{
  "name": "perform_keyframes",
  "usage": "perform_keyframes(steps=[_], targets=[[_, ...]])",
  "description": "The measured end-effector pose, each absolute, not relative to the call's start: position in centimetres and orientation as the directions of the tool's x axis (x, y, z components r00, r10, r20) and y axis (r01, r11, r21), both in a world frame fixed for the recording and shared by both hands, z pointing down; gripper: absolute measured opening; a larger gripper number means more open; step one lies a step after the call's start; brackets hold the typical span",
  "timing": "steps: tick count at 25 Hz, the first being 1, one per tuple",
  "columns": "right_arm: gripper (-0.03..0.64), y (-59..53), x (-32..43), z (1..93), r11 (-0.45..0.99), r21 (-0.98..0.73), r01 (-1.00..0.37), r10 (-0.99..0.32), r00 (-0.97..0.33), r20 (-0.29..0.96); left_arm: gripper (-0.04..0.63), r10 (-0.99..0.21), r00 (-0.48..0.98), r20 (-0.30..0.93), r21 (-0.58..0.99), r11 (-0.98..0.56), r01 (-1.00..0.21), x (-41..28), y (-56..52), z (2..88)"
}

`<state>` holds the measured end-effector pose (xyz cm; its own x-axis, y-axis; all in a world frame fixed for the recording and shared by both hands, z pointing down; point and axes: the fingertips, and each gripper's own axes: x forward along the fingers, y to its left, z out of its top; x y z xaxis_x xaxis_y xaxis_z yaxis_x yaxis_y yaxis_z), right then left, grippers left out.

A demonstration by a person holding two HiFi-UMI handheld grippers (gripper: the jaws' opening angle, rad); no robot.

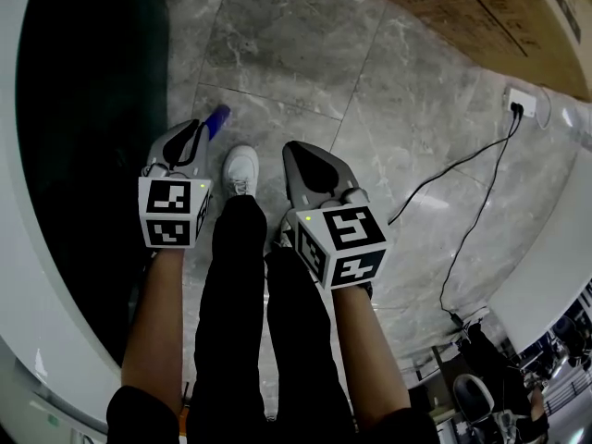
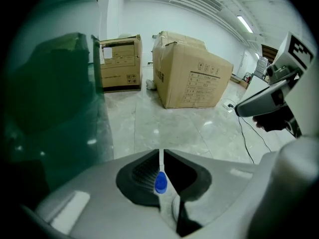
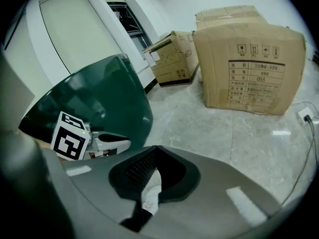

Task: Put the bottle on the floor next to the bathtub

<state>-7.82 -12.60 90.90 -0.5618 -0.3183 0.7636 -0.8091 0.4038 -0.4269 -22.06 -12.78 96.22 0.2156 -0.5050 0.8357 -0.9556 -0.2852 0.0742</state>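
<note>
A small blue bottle (image 1: 218, 119) shows on the grey marble floor just beside the dark green bathtub (image 1: 83, 155), right past the tip of my left gripper (image 1: 199, 126), which hides its lower end. Through the slit of the left gripper (image 2: 161, 156), the bottle's blue top (image 2: 160, 182) appears below the jaws. Those jaws are drawn together to a thin slit with nothing between them. My right gripper (image 1: 294, 148) hangs to the right of the person's legs, shut and empty (image 3: 157, 151).
A white shoe (image 1: 240, 169) stands close to the bottle's right. Cardboard boxes (image 2: 192, 78) sit farther along the floor. A black cable (image 1: 462, 183) runs from a wall socket (image 1: 518, 107) at the right. The tub's white rim (image 1: 18, 248) curves along the left.
</note>
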Motion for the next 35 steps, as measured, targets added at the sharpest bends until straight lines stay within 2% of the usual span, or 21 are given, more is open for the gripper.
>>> perform_keyframes(steps=[14,22,35], targets=[[0.023,-16.3,-8.0,82.1,0.414,-0.402,-0.817,-0.420,-0.563,0.711,0.000,-0.607,0.241,0.757,0.077,-0.284,-0.956,-20.2,-16.3,86.1],[0.023,-17.2,-8.1,77.1,0.422,-0.385,-0.821,-0.473,-0.562,0.679,0.000,-0.650,0.262,0.713,0.072,-0.304,-0.950,-19.4,-17.8,80.1],[0.023,-17.7,-6.3,65.3,0.445,-0.327,-0.833,-0.620,-0.551,0.558,0.000,-0.723,0.288,0.628,0.038,-0.341,-0.939,-17.4,-17.8,68.0]])
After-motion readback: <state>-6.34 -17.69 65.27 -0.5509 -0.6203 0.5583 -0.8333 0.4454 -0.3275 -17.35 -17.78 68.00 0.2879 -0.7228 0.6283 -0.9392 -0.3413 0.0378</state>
